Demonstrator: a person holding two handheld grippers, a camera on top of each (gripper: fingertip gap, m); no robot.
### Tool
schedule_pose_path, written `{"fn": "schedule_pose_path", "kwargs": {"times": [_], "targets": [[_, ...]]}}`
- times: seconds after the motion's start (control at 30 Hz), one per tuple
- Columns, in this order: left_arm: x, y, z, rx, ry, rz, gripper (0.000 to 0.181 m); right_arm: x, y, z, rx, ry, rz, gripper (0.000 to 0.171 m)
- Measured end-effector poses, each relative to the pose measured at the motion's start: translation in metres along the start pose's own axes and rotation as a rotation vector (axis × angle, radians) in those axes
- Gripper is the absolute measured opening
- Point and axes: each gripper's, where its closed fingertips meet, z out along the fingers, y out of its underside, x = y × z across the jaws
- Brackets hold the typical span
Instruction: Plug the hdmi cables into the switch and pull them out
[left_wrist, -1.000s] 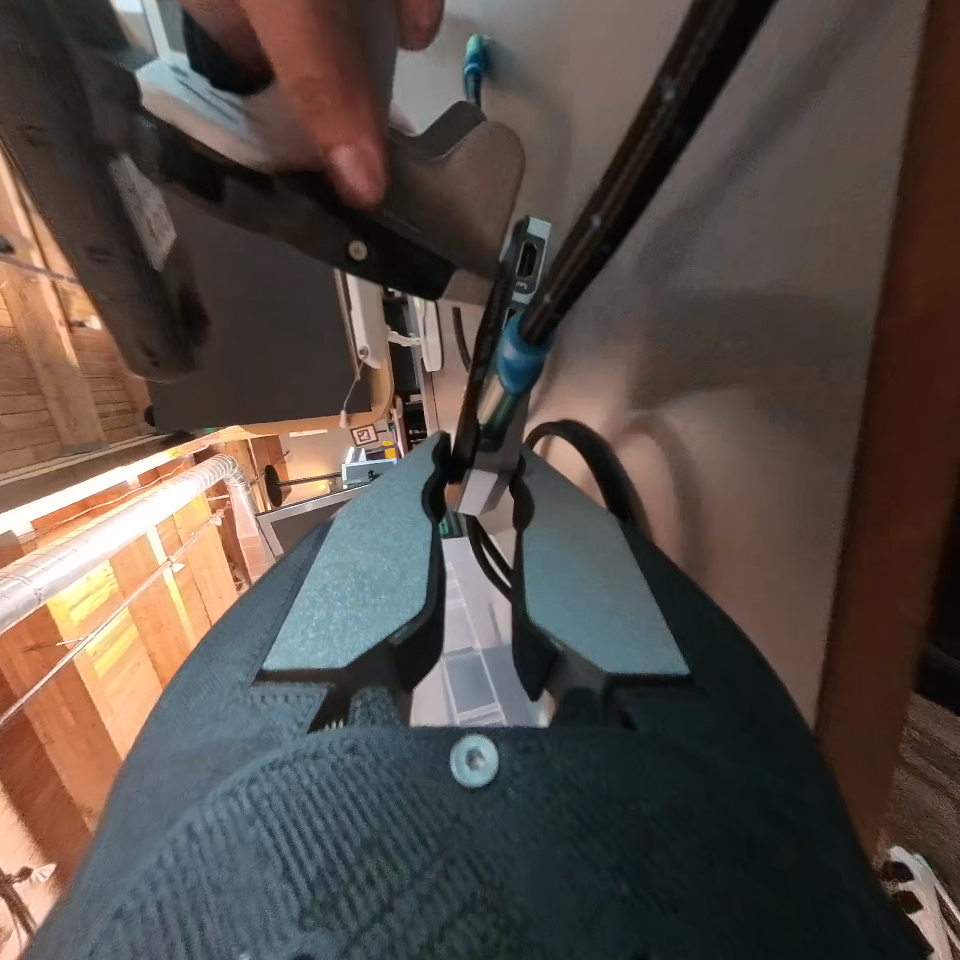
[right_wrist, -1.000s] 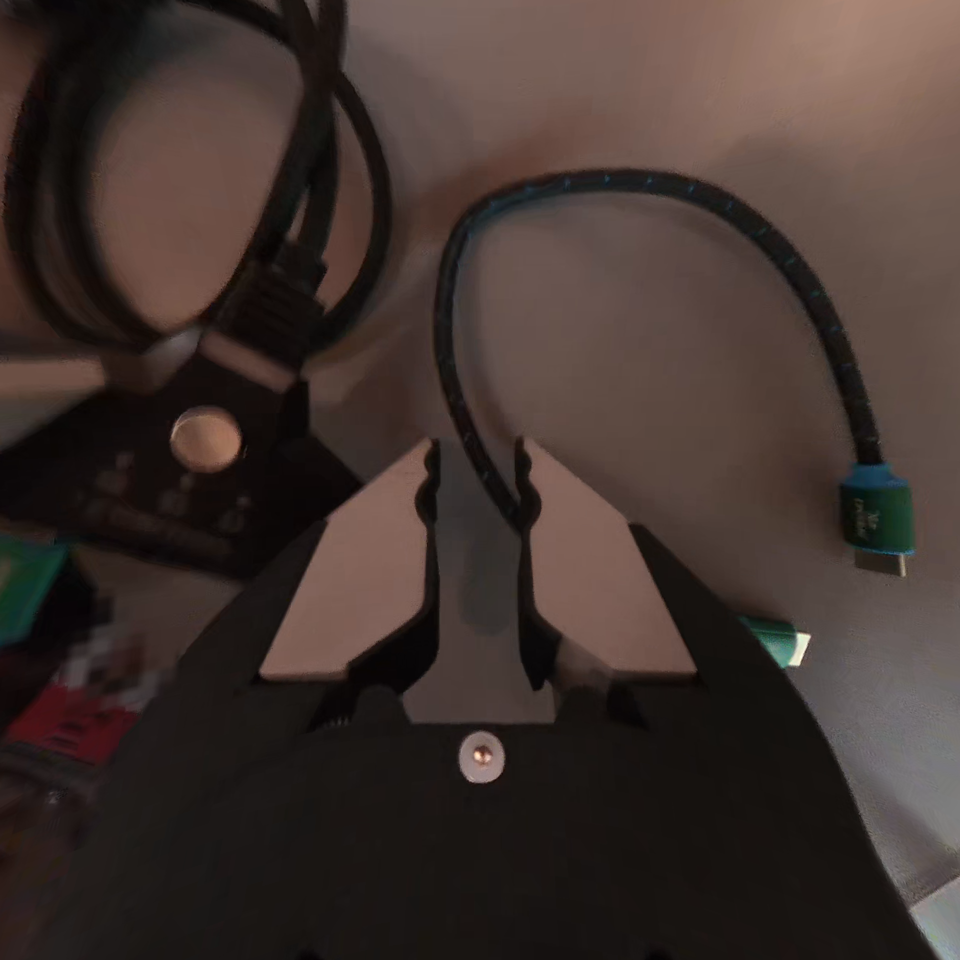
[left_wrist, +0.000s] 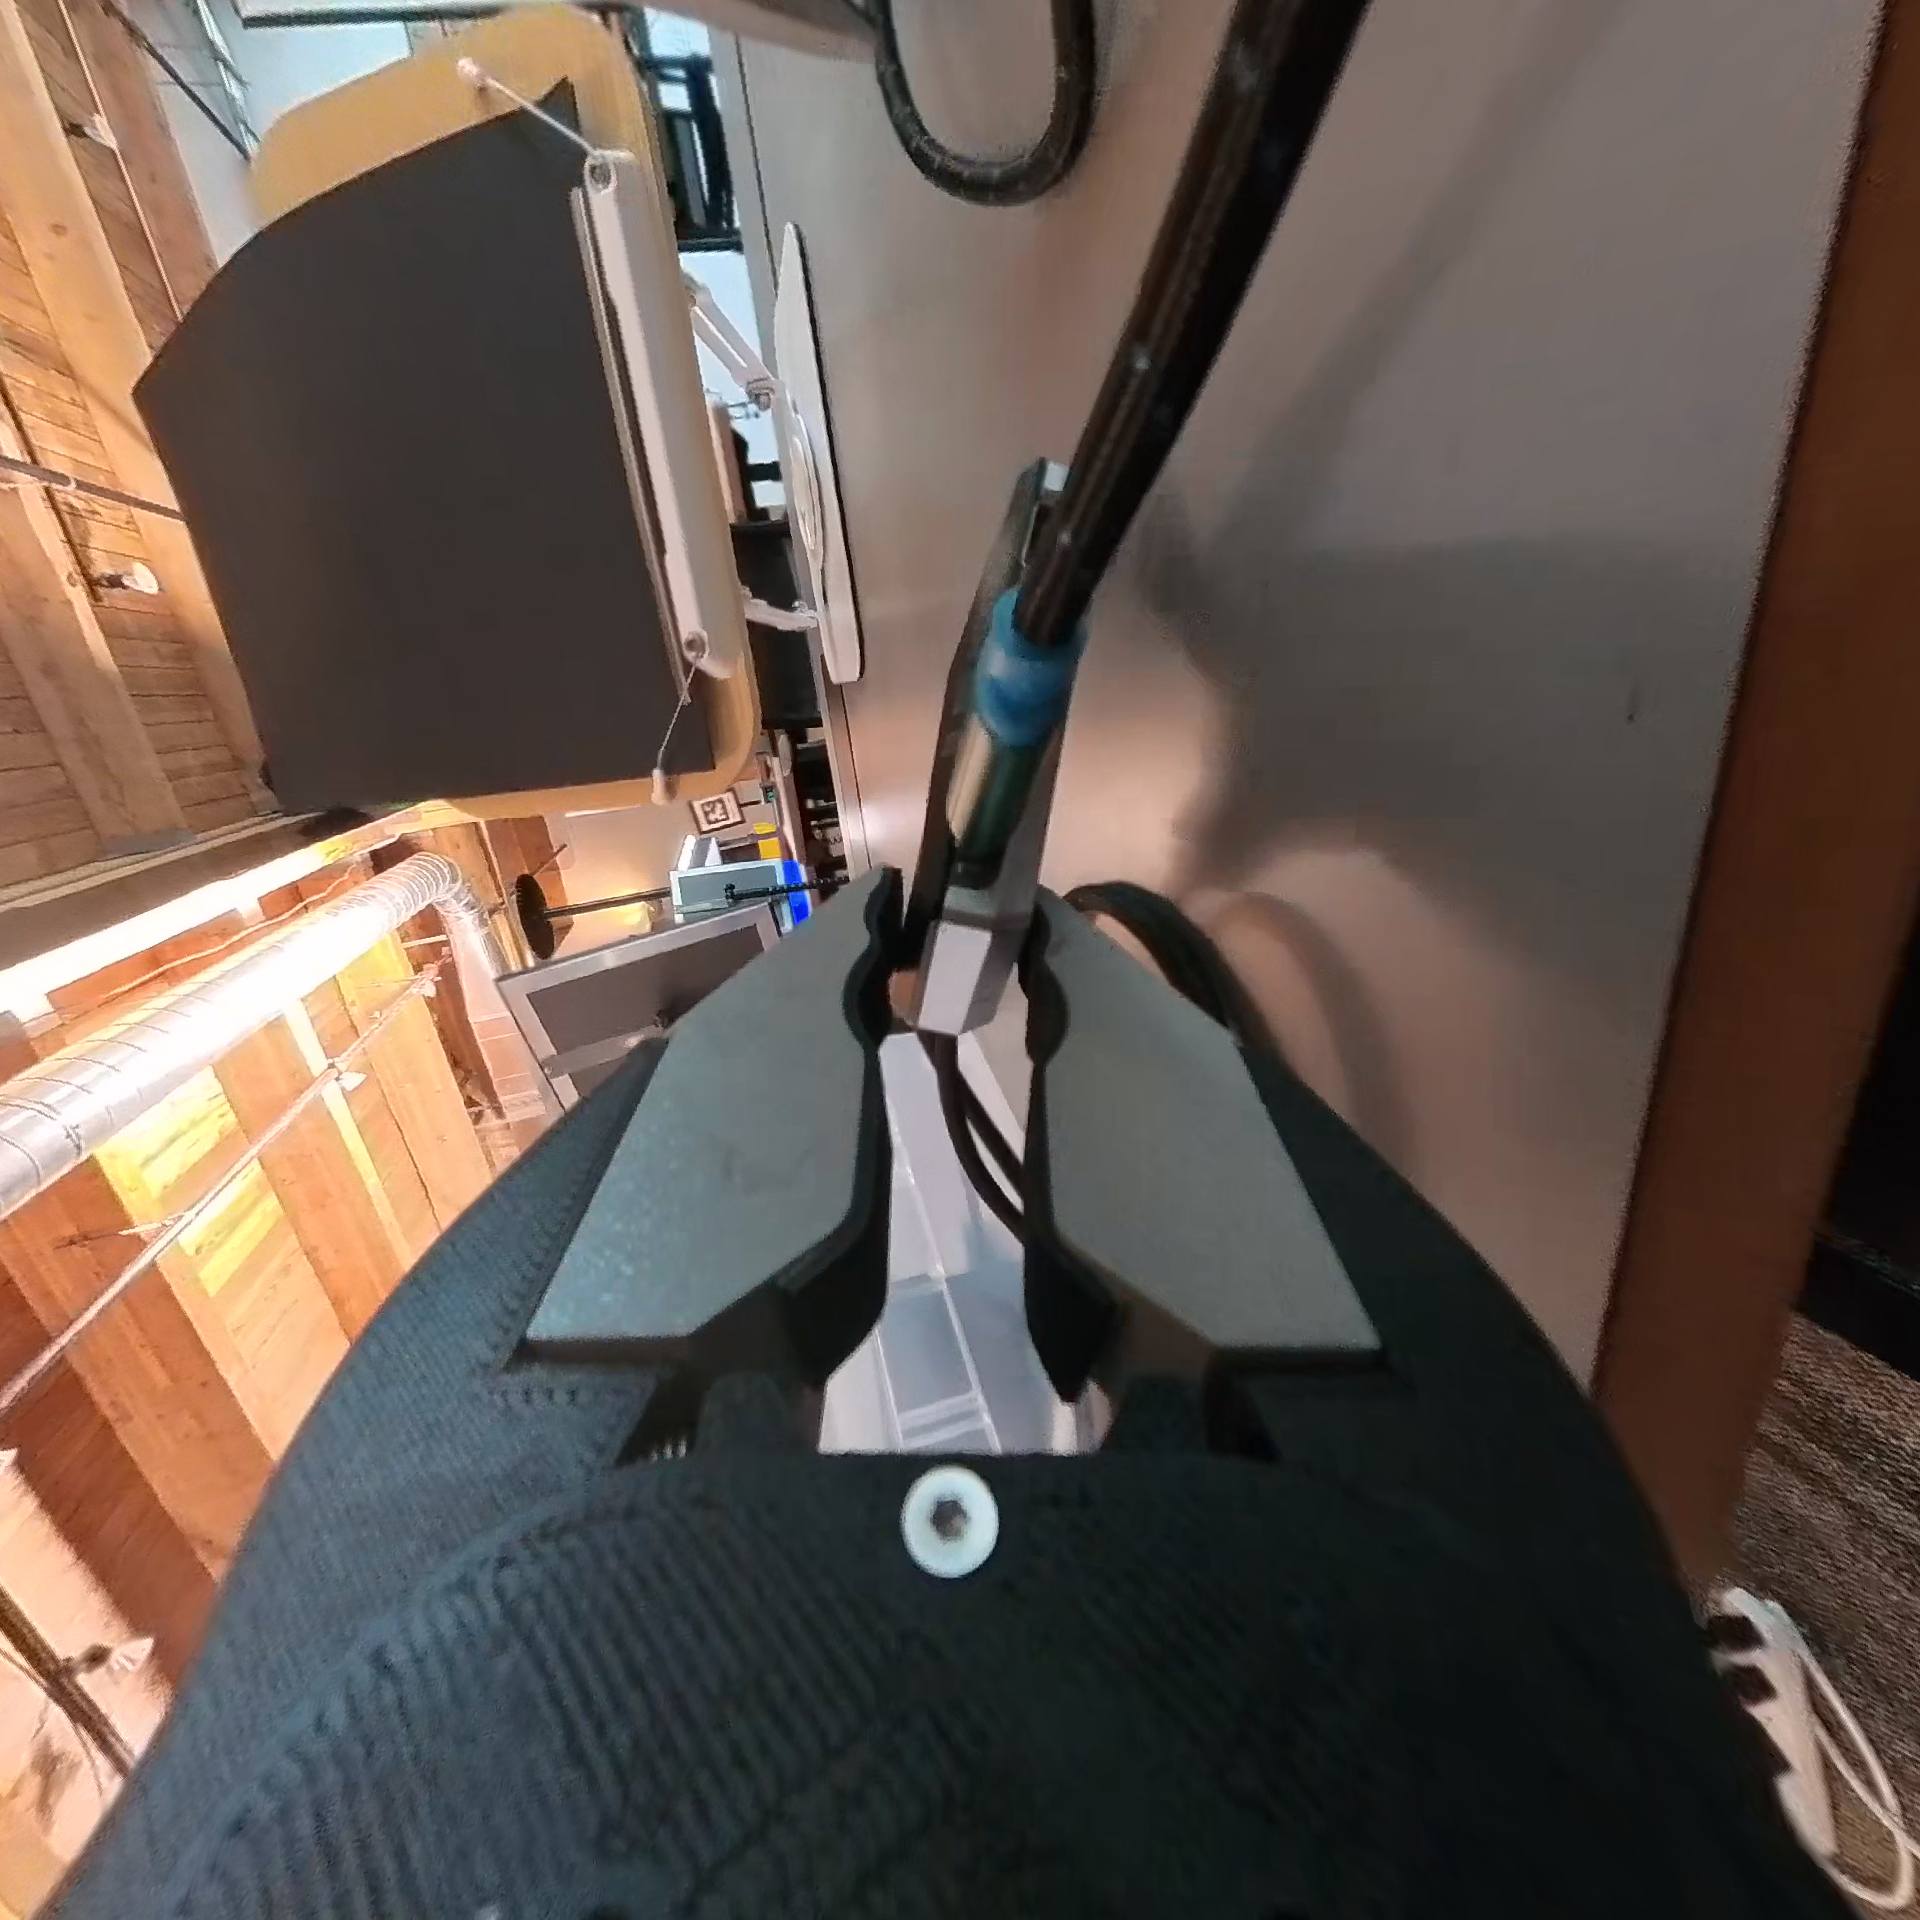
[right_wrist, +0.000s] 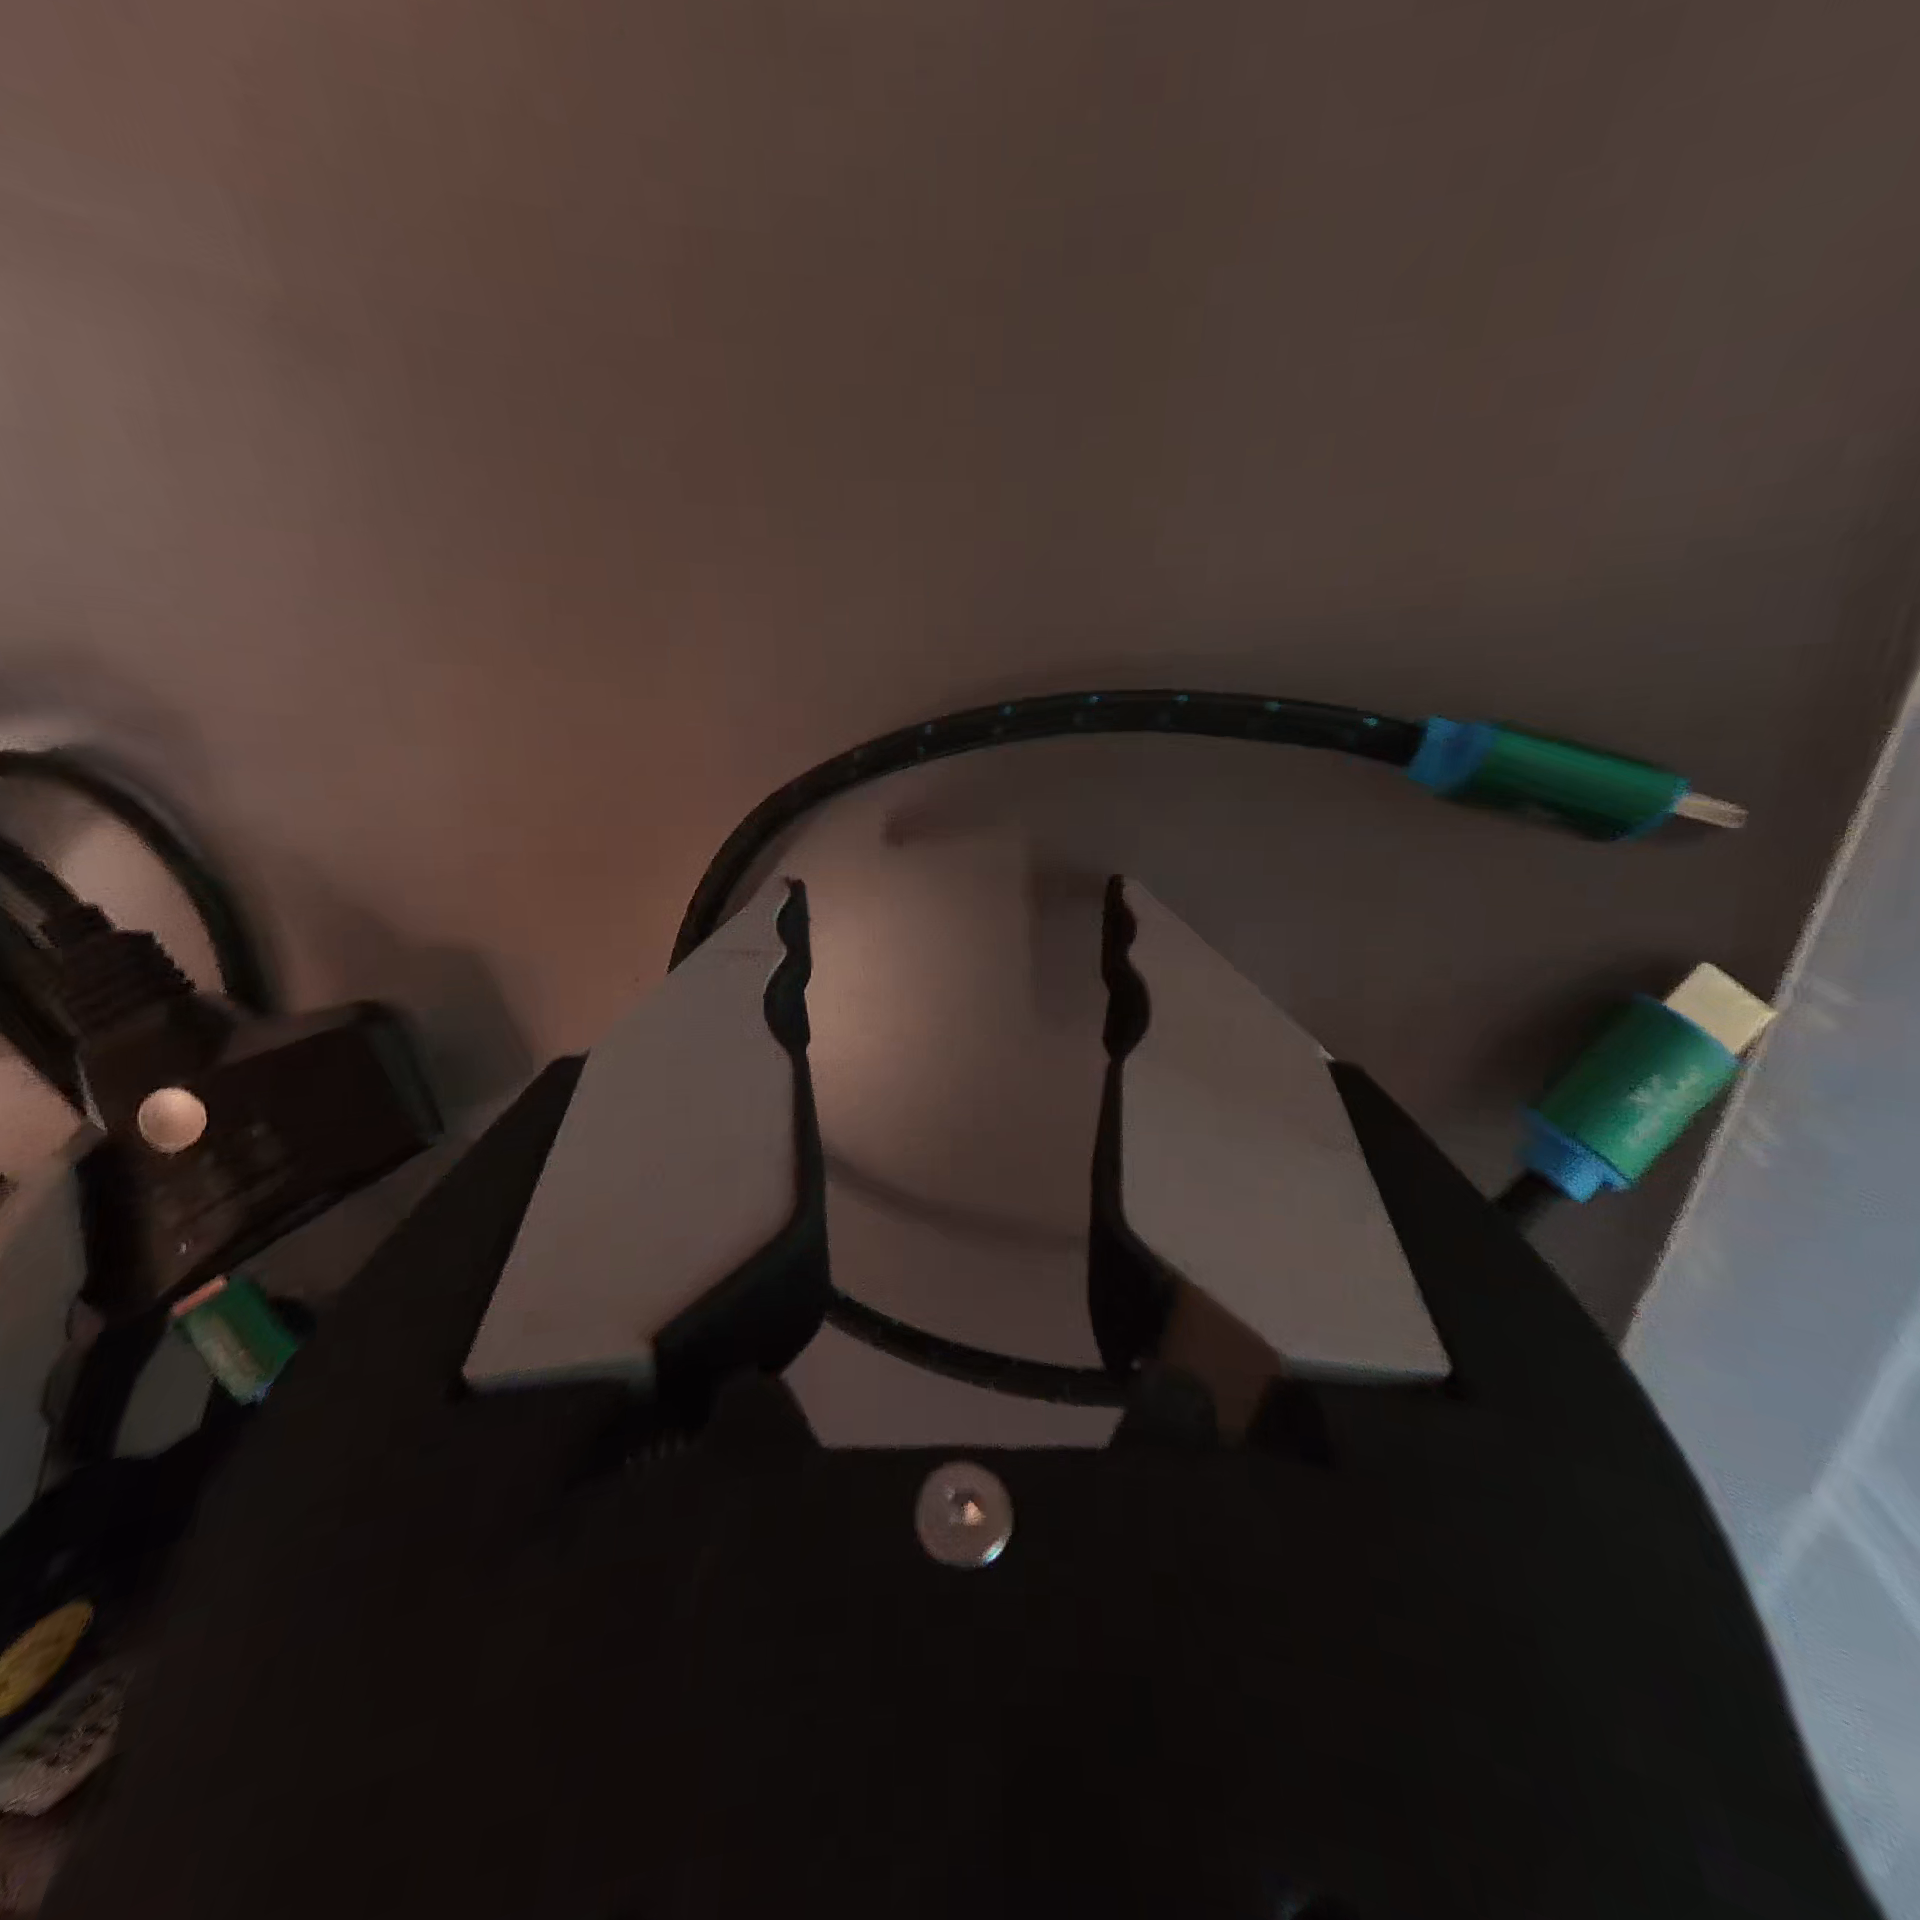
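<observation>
My left gripper (left_wrist: 961, 935) is shut on the near end of the dark switch (left_wrist: 997, 623), which I see edge-on, tilted off the grey table (left_wrist: 1403, 520). A plug with a blue collar (left_wrist: 1023, 675) on a black cable sits in the switch right by the fingertips. My right gripper (right_wrist: 956, 888) is open and empty over the table. A braided black cable (right_wrist: 1039, 717) loops around it and ends in a green plug (right_wrist: 1538, 774). A second green plug (right_wrist: 1631, 1101) lies to the right. The switch shows at the left of the right wrist view (right_wrist: 260, 1122), with a green plug (right_wrist: 234, 1340) in it.
A thick black cable (right_wrist: 83, 935) runs into the switch's far side, and a black cable loop (left_wrist: 987, 135) lies farther along the table. The table's brown wooden edge (left_wrist: 1818, 727) runs down the right. A pale upright surface (right_wrist: 1818, 1247) stands right of the green plugs.
My right gripper has opened wide and let go of the braided cable. It and the hand on it have left the left wrist view. My left gripper still holds the switch.
</observation>
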Motion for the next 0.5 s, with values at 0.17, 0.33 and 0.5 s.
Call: {"fn": "schedule_pose_path", "kwargs": {"times": [0.17,0.33,0.5], "targets": [[0.003,0.001,0.000,0.001,-0.007,0.001,0.020,-0.023,-0.027,0.019,0.053,-0.013,-0.073,0.028],[0.007,0.013,0.004,-0.027,-0.040,0.003,0.020,-0.087,-0.002,0.036,-0.130,-0.356,-0.417,0.000],[0.007,0.020,0.009,-0.040,-0.044,-0.017,0.020,-0.064,0.028,0.020,-0.210,-0.216,-0.723,0.000]]}}
